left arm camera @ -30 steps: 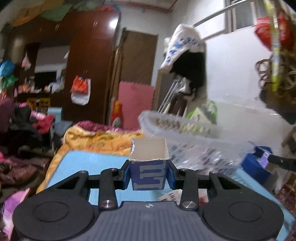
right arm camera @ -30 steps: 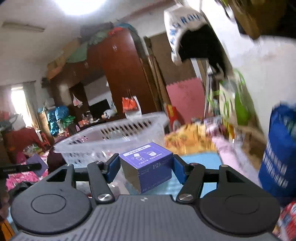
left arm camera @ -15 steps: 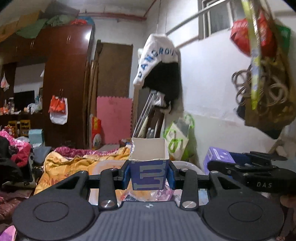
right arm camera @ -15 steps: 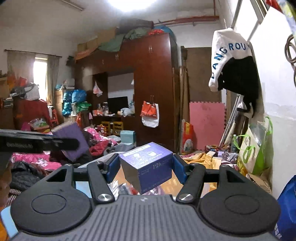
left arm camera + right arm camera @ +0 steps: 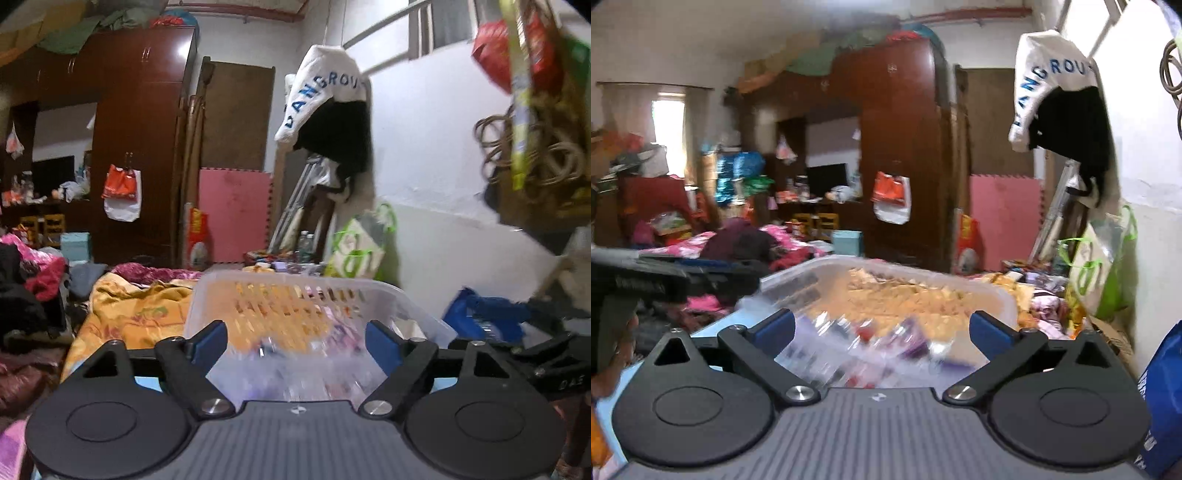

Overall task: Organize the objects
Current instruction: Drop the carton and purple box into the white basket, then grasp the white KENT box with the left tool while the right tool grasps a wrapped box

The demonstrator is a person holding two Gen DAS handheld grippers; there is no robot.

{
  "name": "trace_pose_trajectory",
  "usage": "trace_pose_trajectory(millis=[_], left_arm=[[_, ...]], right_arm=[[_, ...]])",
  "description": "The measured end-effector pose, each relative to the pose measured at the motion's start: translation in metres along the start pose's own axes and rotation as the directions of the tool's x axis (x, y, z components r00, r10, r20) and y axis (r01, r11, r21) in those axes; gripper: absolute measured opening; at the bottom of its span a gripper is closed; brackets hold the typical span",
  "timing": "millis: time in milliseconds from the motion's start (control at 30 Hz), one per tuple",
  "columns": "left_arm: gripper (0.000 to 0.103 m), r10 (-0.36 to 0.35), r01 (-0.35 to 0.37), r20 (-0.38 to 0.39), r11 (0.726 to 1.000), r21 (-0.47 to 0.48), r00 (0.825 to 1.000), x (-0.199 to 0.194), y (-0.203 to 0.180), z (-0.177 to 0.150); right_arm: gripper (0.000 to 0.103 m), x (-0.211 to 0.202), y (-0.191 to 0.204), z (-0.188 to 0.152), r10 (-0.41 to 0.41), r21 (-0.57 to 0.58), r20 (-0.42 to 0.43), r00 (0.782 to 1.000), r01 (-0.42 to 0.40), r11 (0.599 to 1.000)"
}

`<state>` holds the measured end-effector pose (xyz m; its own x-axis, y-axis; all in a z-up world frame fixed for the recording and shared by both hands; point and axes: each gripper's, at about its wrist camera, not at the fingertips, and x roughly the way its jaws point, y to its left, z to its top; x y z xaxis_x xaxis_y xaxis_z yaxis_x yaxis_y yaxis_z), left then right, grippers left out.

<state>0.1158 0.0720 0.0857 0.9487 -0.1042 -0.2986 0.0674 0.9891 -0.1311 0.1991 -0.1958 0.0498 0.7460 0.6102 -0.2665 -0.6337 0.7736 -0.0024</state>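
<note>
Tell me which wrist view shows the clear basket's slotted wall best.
Left wrist: the basket is centred, its slotted far wall sharp against the orange blanket. Right wrist shows the basket too, but blurred, with slots visible only on its left side.

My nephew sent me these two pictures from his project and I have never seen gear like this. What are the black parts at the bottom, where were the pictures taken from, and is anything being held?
There is no robot here. A person holds a hand-operated claw in each hand, and a small wide-angle camera on each one looks forward along its two fingers.

One picture comes from the left claw, the other from the right claw. The black discs and arms at the bottom are the claws' own mechanism, and the blue pads are the fingertips.

Both point at a clear plastic basket holding blurred packets. Both claws' jaws are opening, with nothing gripped between the pads. An orange blanket lies behind the basket.
</note>
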Motion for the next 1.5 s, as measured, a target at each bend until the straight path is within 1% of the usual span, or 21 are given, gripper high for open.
trace_pose_trajectory(millis=[33,100,200,233,300,367,433,533,600,667,733,800,967,1000,1067,1100,1167,1200,1267,1367,1500], left_arm=[[0.093,-0.008,0.008,0.002,1.0,-0.006,1.0,-0.005,0.001,-0.006],[0.094,-0.005,0.005,-0.019,1.0,-0.004,1.0,-0.011,0.008,-0.021],[0.094,0.006,-0.008,-0.113,1.0,-0.021,0.994,0.003,0.021,-0.043],[0.093,0.001,-0.007,-0.156,0.999,-0.039,0.988,0.013,0.027,-0.049],[0.093,-0.027,0.002,-0.249,0.995,-0.1,0.968,0.037,0.04,-0.058],[0.093,-0.059,0.014,-0.293,0.988,-0.153,0.954,0.052,0.048,-0.066],[0.093,-0.067,0.009,-0.311,0.983,-0.185,0.948,0.062,0.053,-0.071],[0.093,-0.078,0.011,-0.31,0.977,-0.212,0.948,0.067,0.052,-0.074],[0.094,-0.081,0.014,-0.317,0.978,-0.209,0.945,0.071,0.046,-0.075],[0.094,-0.075,0.009,-0.307,0.977,-0.212,0.949,0.071,0.042,-0.076],[0.094,-0.058,-0.008,-0.318,0.979,-0.202,0.946,0.072,0.038,-0.075],[0.094,-0.033,-0.022,-0.339,0.987,-0.157,0.94,0.073,0.036,-0.079],[0.094,-0.037,-0.023,-0.329,0.984,-0.176,0.944,0.069,0.041,-0.081],[0.092,-0.036,-0.025,-0.327,0.983,-0.181,0.944,0.069,0.041,-0.081],[0.073,-0.044,-0.015,-0.317,0.984,-0.18,0.947,0.069,0.04,-0.081],[0.066,-0.05,-0.007,-0.311,0.984,-0.18,0.949,0.069,0.038,-0.081],[0.066,-0.041,-0.006,-0.276,0.986,-0.166,0.96,0.064,0.038,-0.081],[0.066,-0.031,-0.009,-0.256,0.988,-0.153,0.966,0.06,0.036,-0.08],[0.066,-0.037,0.003,-0.223,0.988,-0.152,0.974,0.054,0.037,-0.08],[0.066,-0.046,0.014,-0.187,0.986,-0.167,0.981,0.047,0.04,-0.08],[0.066,-0.057,0.023,-0.167,0.98,-0.2,0.984,0.044,0.046,-0.08]], right_arm=[[0.103,-0.008,0.003,-0.01,-0.011,-0.008,-0.002,1.0,0.011,1.0],[0.103,-0.005,0.003,-0.023,-0.025,0.006,-0.031,0.999,0.026,1.0],[0.102,0.025,-0.006,-0.037,0.04,0.082,-0.135,0.99,-0.03,0.996],[0.101,0.036,-0.006,-0.041,0.05,0.094,-0.171,0.984,-0.035,0.995],[0.092,0.062,-0.004,-0.045,0.041,0.095,-0.234,0.971,-0.02,0.995],[0.089,0.079,0.003,-0.05,0.034,0.101,-0.268,0.963,-0.007,0.995],[0.086,0.09,0.001,-0.054,0.039,0.134,-0.283,0.958,-0.001,0.991],[0.086,0.094,-0.003,-0.062,0.052,0.18,-0.287,0.957,0.0,0.984],[0.086,0.096,-0.002,-0.065,0.048,0.178,-0.295,0.954,0.005,0.984],[0.084,0.093,-0.001,-0.066,0.029,0.165,-0.295,0.955,0.021,0.986],[0.07,0.089,-0.003,-0.066,0.03,0.17,-0.292,0.956,0.021,0.985],[0.07,0.082,-0.006,-0.067,0.025,0.176,-0.273,0.962,0.025,0.984],[0.07,0.056,-0.011,-0.069,0.026,0.185,-0.202,0.979,0.012,0.983],[0.07,0.05,-0.013,-0.071,0.021,0.191,-0.182,0.983,0.014,0.981],[0.07,0.036,-0.022,-0.077,0.039,0.235,-0.138,0.99,-0.006,0.972],[0.07,0.031,-0.027,-0.08,0.057,0.261,-0.122,0.991,-0.023,0.965],[0.07,0.023,-0.037,-0.085,0.087,0.302,-0.101,0.991,-0.052,0.952],[0.07,0.02,-0.039,-0.087,0.087,0.314,-0.093,0.992,-0.054,0.948],[0.07,0.015,-0.042,-0.087,0.079,0.324,-0.07,0.994,-0.052,0.945],[0.07,0.004,-0.043,-0.088,0.044,0.323,-0.027,0.999,-0.033,0.946],[0.07,0.003,-0.04,-0.094,0.035,0.312,-0.023,0.999,-0.026,0.95]])
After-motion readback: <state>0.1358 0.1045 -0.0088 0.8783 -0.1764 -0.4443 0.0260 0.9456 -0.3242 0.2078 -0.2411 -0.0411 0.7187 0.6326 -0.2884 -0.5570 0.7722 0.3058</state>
